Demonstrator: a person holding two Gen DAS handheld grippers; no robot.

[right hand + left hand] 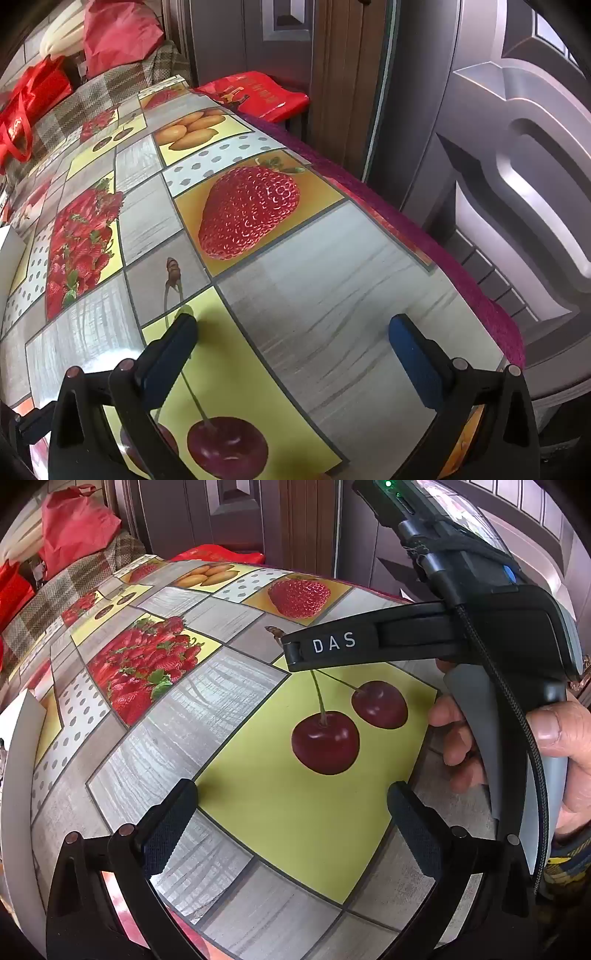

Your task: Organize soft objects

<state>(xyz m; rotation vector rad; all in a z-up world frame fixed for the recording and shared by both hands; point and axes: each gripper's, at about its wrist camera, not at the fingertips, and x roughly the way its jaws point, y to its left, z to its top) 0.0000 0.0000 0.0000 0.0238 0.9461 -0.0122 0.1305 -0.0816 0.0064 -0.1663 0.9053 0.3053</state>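
Both my tongs stand wide and hold nothing: the left gripper point(291, 794) hovers over the glossy fruit-printed tablecloth point(229, 716), the right gripper point(293, 326) over the same cloth nearer its right edge, a hand point(554, 746) on its handle. The table ahead is bare of anything soft. The only soft things I see lie beyond the far-left corner: a crumpled red fabric bag point(122, 35) on a brown plaid blanket point(92, 96). I judge the left tongs nearer; its long axis I cannot tell.

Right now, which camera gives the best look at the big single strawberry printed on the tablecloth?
The right wrist view: the strawberry fills the middle, large and unobstructed. The left wrist view shows the same strawberry smaller and farther off, near the table's far edge.
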